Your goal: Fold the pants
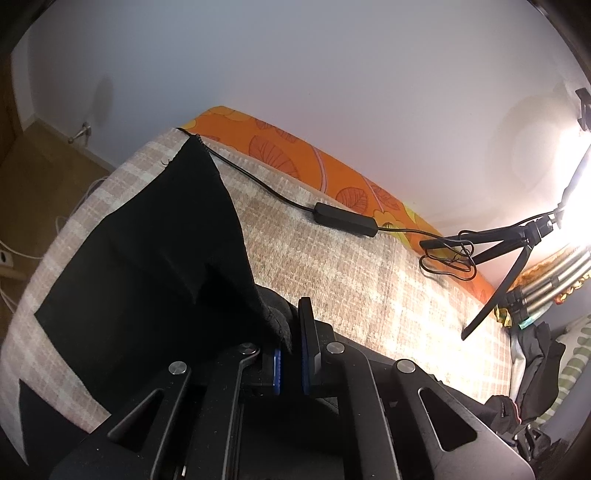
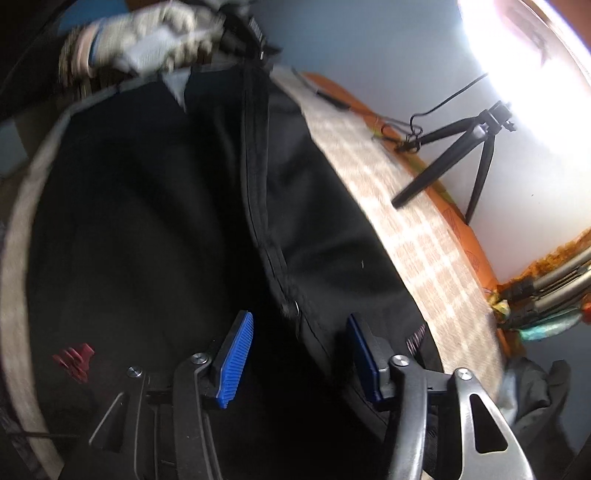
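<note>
While left gripper [image 1: 291,354] fingers pinch the black pants [image 1: 147,236], right gripper [image 2: 301,354] fingers stand apart above them, empty

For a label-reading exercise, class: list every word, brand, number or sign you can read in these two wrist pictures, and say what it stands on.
No text can be read in either view.
Red logo on the black pants: a mark, too blurred to read.
White marking on the dark device by the gloved hand: too blurred to read.
Power adapter on the bed: no legible label.
</note>
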